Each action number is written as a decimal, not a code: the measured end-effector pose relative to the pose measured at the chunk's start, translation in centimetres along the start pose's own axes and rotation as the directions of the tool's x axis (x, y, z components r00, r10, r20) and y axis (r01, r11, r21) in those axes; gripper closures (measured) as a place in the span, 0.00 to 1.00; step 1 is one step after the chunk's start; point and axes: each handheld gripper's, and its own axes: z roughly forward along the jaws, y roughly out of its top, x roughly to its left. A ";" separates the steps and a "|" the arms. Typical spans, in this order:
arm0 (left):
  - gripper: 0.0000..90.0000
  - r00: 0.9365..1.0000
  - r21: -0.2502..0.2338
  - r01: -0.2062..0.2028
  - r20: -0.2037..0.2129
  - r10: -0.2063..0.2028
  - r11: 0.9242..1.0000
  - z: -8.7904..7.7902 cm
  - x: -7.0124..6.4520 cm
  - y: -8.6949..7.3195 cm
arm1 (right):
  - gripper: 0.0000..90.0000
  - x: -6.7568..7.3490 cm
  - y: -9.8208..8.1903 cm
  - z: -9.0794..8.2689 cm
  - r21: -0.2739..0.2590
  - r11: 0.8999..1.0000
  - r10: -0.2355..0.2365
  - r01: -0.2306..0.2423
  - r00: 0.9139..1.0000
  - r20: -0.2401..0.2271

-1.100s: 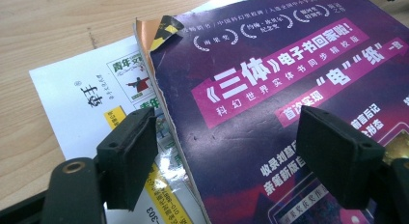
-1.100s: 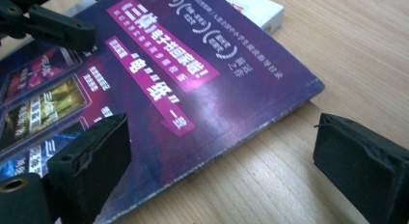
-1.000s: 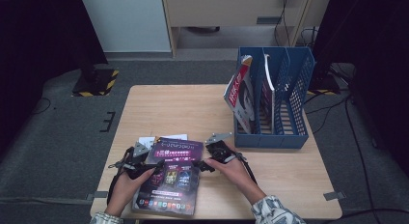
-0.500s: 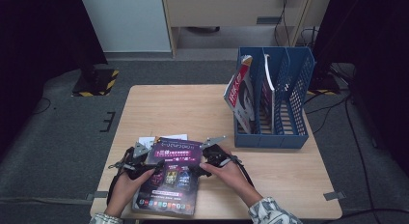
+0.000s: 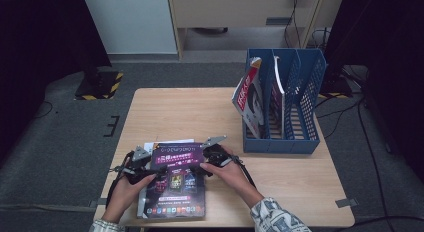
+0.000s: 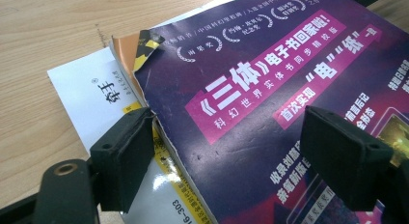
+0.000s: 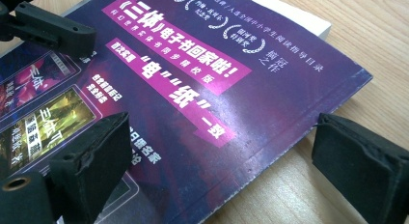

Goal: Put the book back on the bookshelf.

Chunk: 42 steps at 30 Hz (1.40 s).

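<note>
The purple magazine [image 5: 175,179] lies flat at the near edge of the table [image 5: 200,109], on top of a small stack of white papers [image 6: 91,89] whose corners peek out at its far-left side. The left gripper [image 5: 152,173] sits at the magazine's nine o'clock edge and the right gripper [image 5: 204,162] at its three o'clock edge. Both sets of tongs are spread: in the left gripper view one pad hangs over the cover and the other beside the spine, neither pressing, and these jaws have just been opening a little further with the magazine's edge between them. In the right gripper view the jaws straddle the right edge, wide apart (one over the print, one over bare wood).

The blue file rack [image 5: 282,107] stands well apart at about two o'clock, already holding upright magazines [image 5: 250,99].

The risk, I judge, is a sloppy pinch: closing at the spine could catch the loose sheets underneath too, or nip only the top cover so the magazine flops open when lifted. A one-sided lift would slide the stack toward the table's near edge.
</note>
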 end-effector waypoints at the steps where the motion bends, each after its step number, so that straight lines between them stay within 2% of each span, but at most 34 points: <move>1: 0.21 1.000 0.002 0.000 0.001 0.000 1.000 0.0 0.0 0.0 | 0.09 0.0 0.0 0.0 0.001 1.000 -0.001 0.001 1.000 -0.001; 7: 0.21 1.000 -0.001 0.002 0.004 -0.002 1.000 0.0 0.0 0.0 | 0.07 -0.2 -0.2 0.1 -0.004 1.000 0.025 -0.025 1.000 -0.012; 10: 0.21 1.000 -0.003 0.003 0.002 -0.003 1.000 0.0 0.0 0.0 | 0.05 -0.6 -0.3 0.3 -0.004 0.999 0.042 -0.042 0.999 -0.033; 11: 0.21 1.000 -0.003 0.003 0.002 -0.003 1.000 0.0 0.0 0.0 | 0.05 -0.6 -0.3 0.4 -0.002 0.998 0.062 -0.062 0.997 -0.039; 12: 0.21 1.000 -0.001 0.002 0.002 -0.002 1.000 0.0 0.0 0.0 | 0.05 -0.7 -0.4 0.4 -0.009 0.998 0.059 -0.059 0.997 -0.045; 16: 0.21 1.000 -0.001 0.003 0.005 -0.003 1.000 0.1 0.0 0.0 | 0.03 -0.5 -0.4 0.5 -0.017 0.998 0.060 -0.060 0.997 -0.040; 18: 0.21 1.000 -0.007 0.006 0.003 -0.006 1.000 0.1 0.0 0.0 | 0.03 -0.4 -0.4 0.6 -0.018 0.997 0.075 -0.076 0.997 -0.036; 21: 0.21 1.000 -0.008 0.005 0.001 -0.005 1.000 0.1 0.0 -0.1 | 0.07 -0.4 -0.4 0.4 -0.011 0.997 0.081 -0.082 0.996 -0.034; 25: 0.21 1.000 -0.008 0.007 0.003 -0.007 1.000 0.1 0.0 -0.1 | 0.18 -0.6 -0.3 -0.7 -0.005 0.995 0.095 -0.096 0.993 -0.066; 27: 0.21 1.000 -0.007 0.007 0.003 -0.007 1.000 0.1 0.0 -0.1 | 0.17 -0.3 -0.4 -1.1 0.003 0.996 0.092 -0.093 0.991 -0.092; 29: 0.21 1.000 -0.007 0.006 0.004 -0.006 1.000 0.1 0.0 -0.1 | 0.16 0.0 -0.4 -1.1 0.010 0.997 0.083 -0.082 0.992 -0.095; 33: 0.21 1.000 -0.008 0.006 0.002 -0.006 1.000 0.1 0.0 -0.1 | 0.18 0.2 -0.5 -1.2 0.007 0.997 0.073 -0.072 0.994 -0.083; 36: 0.21 1.000 -0.006 0.003 -0.004 -0.003 1.000 0.0 -0.1 0.0 | 0.16 0.1 -0.5 -1.1 0.002 0.997 0.071 -0.071 0.994 -0.087; 40: 0.21 0.998 0.009 -0.047 -0.037 0.047 0.999 -0.1 -0.6 0.3 | 0.13 0.5 -0.6 -0.8 0.010 0.999 0.047 -0.046 0.996 -0.073; 42: 0.21 0.999 0.011 -0.036 -0.032 0.037 0.999 -0.1 -0.4 0.3 | 0.14 0.6 -0.5 -0.6 0.007 0.999 0.047 -0.047 0.997 -0.063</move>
